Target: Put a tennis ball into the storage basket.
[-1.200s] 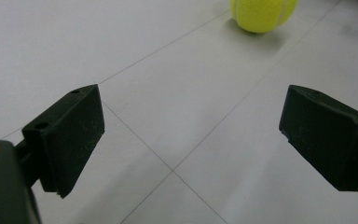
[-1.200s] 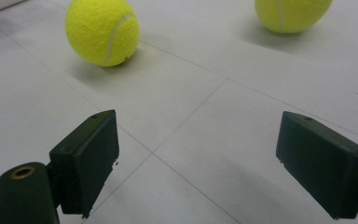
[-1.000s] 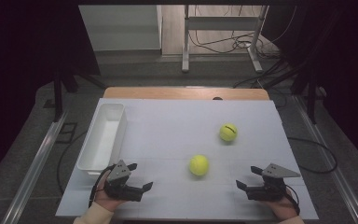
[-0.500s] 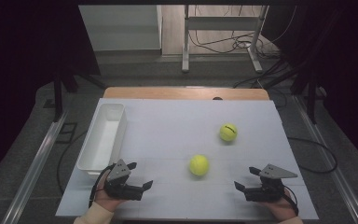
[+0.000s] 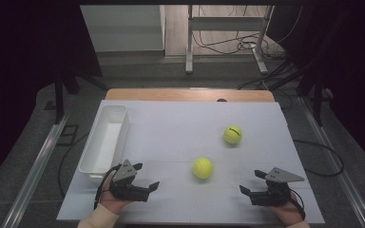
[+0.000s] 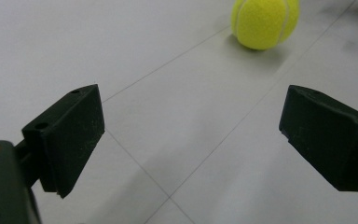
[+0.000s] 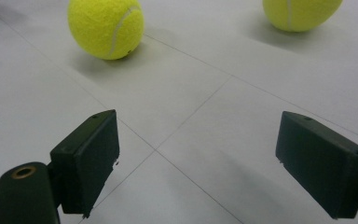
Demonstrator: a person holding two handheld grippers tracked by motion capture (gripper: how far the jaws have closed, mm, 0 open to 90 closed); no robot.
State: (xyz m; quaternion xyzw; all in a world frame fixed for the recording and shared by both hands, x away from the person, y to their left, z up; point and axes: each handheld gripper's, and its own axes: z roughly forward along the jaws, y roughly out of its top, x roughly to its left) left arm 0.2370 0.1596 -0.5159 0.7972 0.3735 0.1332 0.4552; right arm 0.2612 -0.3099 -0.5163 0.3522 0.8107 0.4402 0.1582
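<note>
Two tennis balls sit on the white counter [image 5: 171, 128], and both grippers wait low in the frame with their jaws spread wide and nothing between them. The nearer tennis ball [image 5: 203, 167] lies just below the middle of the high view, between the left gripper [image 5: 151, 184] at lower left and the right gripper [image 5: 248, 185] at lower right, though well apart from each. The farther tennis ball [image 5: 232, 134] rests up and to the right of it. A white bin [image 5: 88, 156] stands along the left edge of the counter, its near end just above the left gripper.

From where I stand, the job looks like picking up the nearer ball, probably for the bin. In the left gripper view that ball sits at the upper right, off the line between the jaws, so the hand should swing until the ball is centred. Then I would bring the jaws down level around its widest part before closing. A ball rolls at the least nudge, so neither jaw should touch it first.
</note>
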